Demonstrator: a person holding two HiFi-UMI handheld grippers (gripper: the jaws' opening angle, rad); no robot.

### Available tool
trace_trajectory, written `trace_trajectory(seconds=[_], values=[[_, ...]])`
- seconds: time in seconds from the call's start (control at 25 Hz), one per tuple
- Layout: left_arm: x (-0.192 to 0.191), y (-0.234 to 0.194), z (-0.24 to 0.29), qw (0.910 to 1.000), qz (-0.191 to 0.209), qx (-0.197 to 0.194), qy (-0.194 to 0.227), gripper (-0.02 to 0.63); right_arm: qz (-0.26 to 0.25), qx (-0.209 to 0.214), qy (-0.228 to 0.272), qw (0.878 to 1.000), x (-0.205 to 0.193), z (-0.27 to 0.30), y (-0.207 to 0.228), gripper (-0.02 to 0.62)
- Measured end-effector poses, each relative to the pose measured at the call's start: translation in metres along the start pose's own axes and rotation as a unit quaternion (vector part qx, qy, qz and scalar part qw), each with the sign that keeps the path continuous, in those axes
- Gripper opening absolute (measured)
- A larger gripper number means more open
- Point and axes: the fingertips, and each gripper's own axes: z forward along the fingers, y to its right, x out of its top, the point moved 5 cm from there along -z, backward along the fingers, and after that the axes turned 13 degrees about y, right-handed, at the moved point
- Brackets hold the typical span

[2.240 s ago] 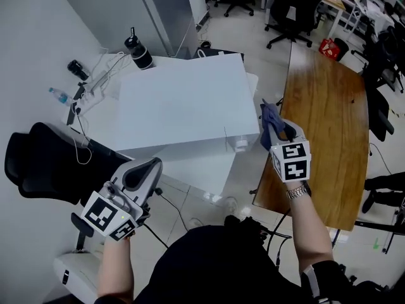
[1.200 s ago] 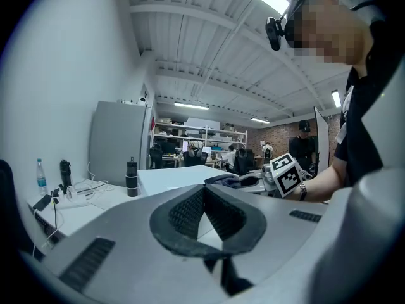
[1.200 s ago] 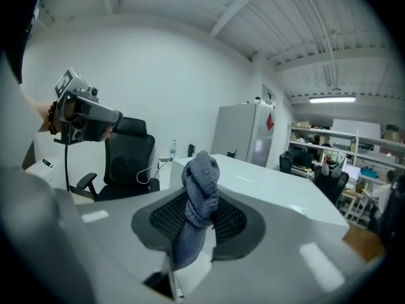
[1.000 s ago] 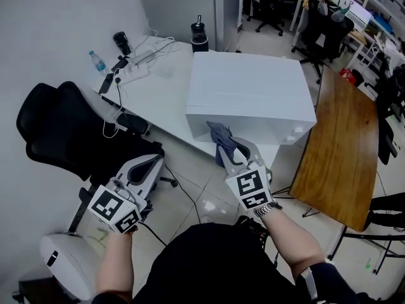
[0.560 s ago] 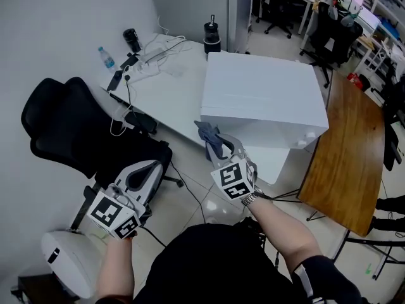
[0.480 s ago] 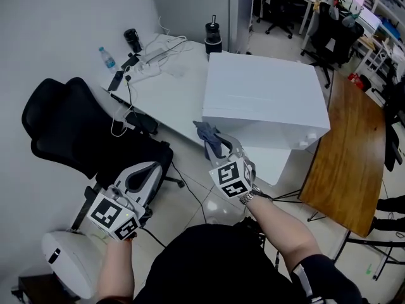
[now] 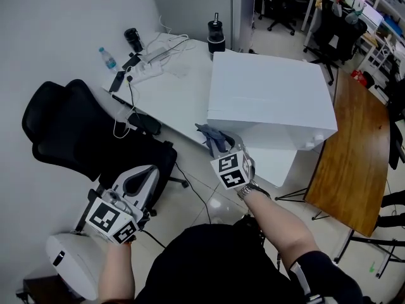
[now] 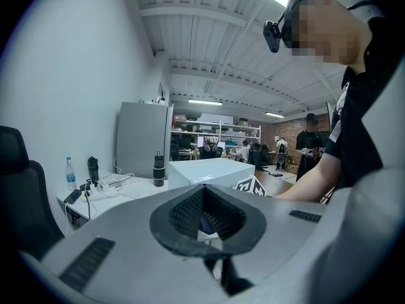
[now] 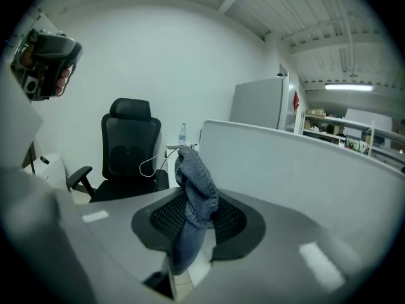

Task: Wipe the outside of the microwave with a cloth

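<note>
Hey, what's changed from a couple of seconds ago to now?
The right tongs, shut on the blue cloth, moved from the microwave's right side round to its near left corner. Nothing was grabbed or released. The left tongs stayed shut, empty and low by the black chair.

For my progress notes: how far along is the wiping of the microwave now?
Done: the cloth is gripped in the right gripper. In hand: it is beside a corner of the microwave; contact is unclear. To do: wiping the outer faces; no wiped mark shows. The left gripper is shut and empty.
</note>
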Motion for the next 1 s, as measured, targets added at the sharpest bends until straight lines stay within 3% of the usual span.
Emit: trace_trajectory(seconds=[0.52,1.0], values=[[-0.001,0.0,0.023,0.9992,-0.011,-0.037,0.003,0.005,0.034,-0.053,-0.022,0.998,-0.013,-0.026,0.03,0.098],[-0.004,0.029,0.061,0.997,-0.015,-0.076,0.002,0.005,0.041,-0.104,-0.031,0.993,-0.03,-0.074,0.082,0.099]])
